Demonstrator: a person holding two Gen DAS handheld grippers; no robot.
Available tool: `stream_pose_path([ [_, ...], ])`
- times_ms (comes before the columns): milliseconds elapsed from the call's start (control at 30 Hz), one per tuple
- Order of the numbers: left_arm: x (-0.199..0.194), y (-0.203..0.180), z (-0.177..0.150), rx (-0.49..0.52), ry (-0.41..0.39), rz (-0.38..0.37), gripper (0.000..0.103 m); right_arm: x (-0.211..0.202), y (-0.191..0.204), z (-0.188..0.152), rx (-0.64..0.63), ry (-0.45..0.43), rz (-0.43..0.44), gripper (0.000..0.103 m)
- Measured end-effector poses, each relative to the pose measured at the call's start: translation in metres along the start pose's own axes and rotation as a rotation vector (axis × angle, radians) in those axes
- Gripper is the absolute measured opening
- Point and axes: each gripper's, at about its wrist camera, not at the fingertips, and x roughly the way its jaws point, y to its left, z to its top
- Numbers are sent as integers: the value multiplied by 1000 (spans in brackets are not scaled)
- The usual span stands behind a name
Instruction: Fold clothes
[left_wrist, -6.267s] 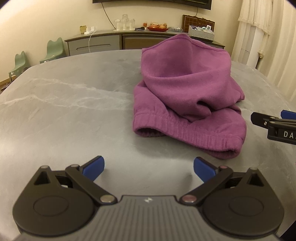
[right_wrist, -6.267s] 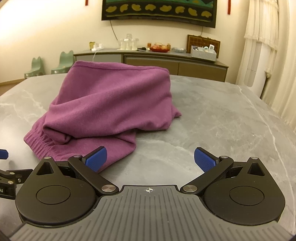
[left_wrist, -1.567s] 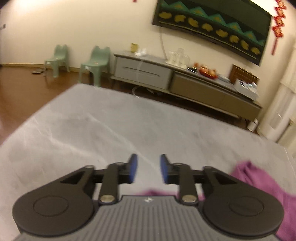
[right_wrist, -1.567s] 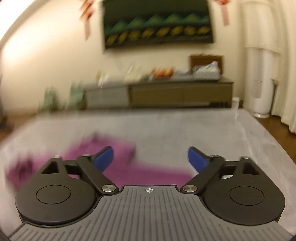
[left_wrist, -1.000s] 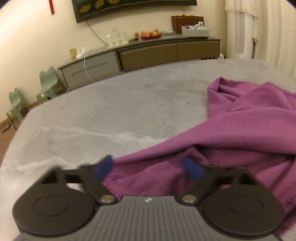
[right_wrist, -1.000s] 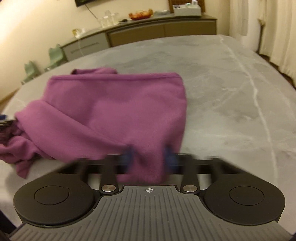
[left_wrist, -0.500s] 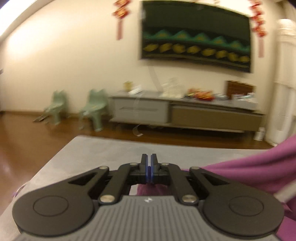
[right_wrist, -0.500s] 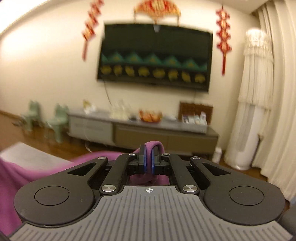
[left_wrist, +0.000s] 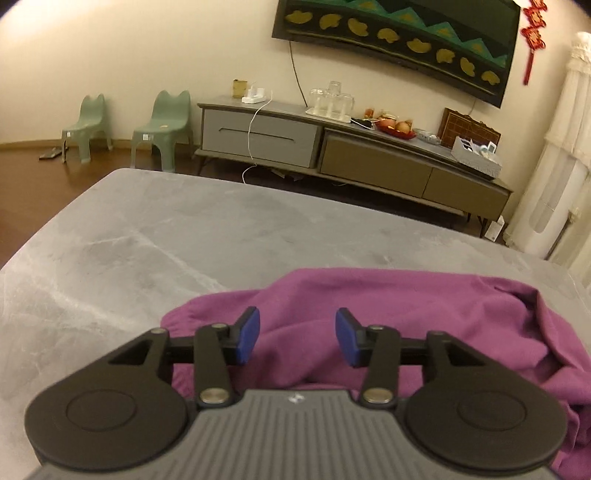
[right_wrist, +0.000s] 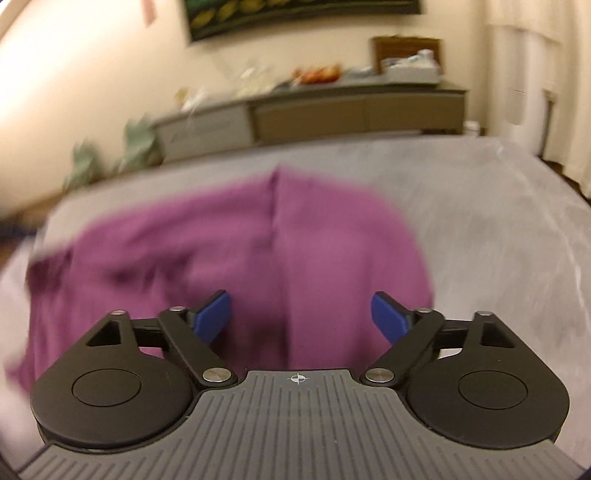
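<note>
My left jaws (left_wrist: 297, 334) are spreading apart with nothing clamped between them; the blue pads (left_wrist: 248, 334) stand clear above the purple fleece garment (left_wrist: 424, 314), which shows in the gap without being pressed. My right jaws (right_wrist: 301, 315) are also opening, already wide, and grasp nothing; the cloth lies beyond and below them. I judge both sets released so the garment can settle flat on the grey marble-patterned desk (left_wrist: 147, 240) rather than stay bunched in a pinch.

In the left wrist view the garment spreads from about 6 o'clock out to 3 o'clock, its far hem running as a soft rounded ridge, with rumpled folds heaped toward the right edge. In the right wrist view, which is motion-blurred, it fills the middle and the 9 o'clock side, with a straight seam (right_wrist: 275, 229) running away from me toward 12 o'clock and a smoother panel to the right of it. The left part looks creased and uneven. It is soft, thick and limp, so it should hold a crease only loosely.

The fold does not look finished: the wrinkled side wants smoothing or regrasping at an edge.
</note>
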Motion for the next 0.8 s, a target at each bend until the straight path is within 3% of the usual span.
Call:
stream_pose_path([
  [67, 6, -5, -7, -6, 18, 9, 46, 6, 8, -19, -97, 19, -66, 80],
  [133, 12, -8, -12, -20, 40, 27, 46, 15, 1, -20, -105, 64, -59, 14],
  [233, 7, 1, -20, -65, 57, 31, 45, 4, -15, 2, -85, 49, -26, 6],
  [367, -7, 13, -24, -133, 56, -10, 45, -45, -23, 70, -211, -106, -90, 5],
  [467, 1, 12, -24, -141, 83, -25, 45, -65, -25, 131, -316, -202, -212, 5],
  [567, 13, 10, -28, -122, 117, 0, 45, -37, -37, 180, -348, -181, -327, 6],
  [600, 17, 10, -29, -116, 123, 25, 45, -19, -46, 189, -320, -138, -326, 15],
  [633, 19, 13, -31, -115, 125, 46, 45, 1, -57, 193, -277, -83, -319, 33],
  [700, 21, 21, -32, -126, 128, 71, 45, 28, -74, 183, -182, -14, -325, 54],
  [767, 23, 30, -32, -164, 136, 65, 48, 32, -87, 155, -91, -25, -293, 63],
  [800, 25, 33, -32, -179, 141, 59, 52, 31, -93, 140, -56, -37, -272, 78],
])
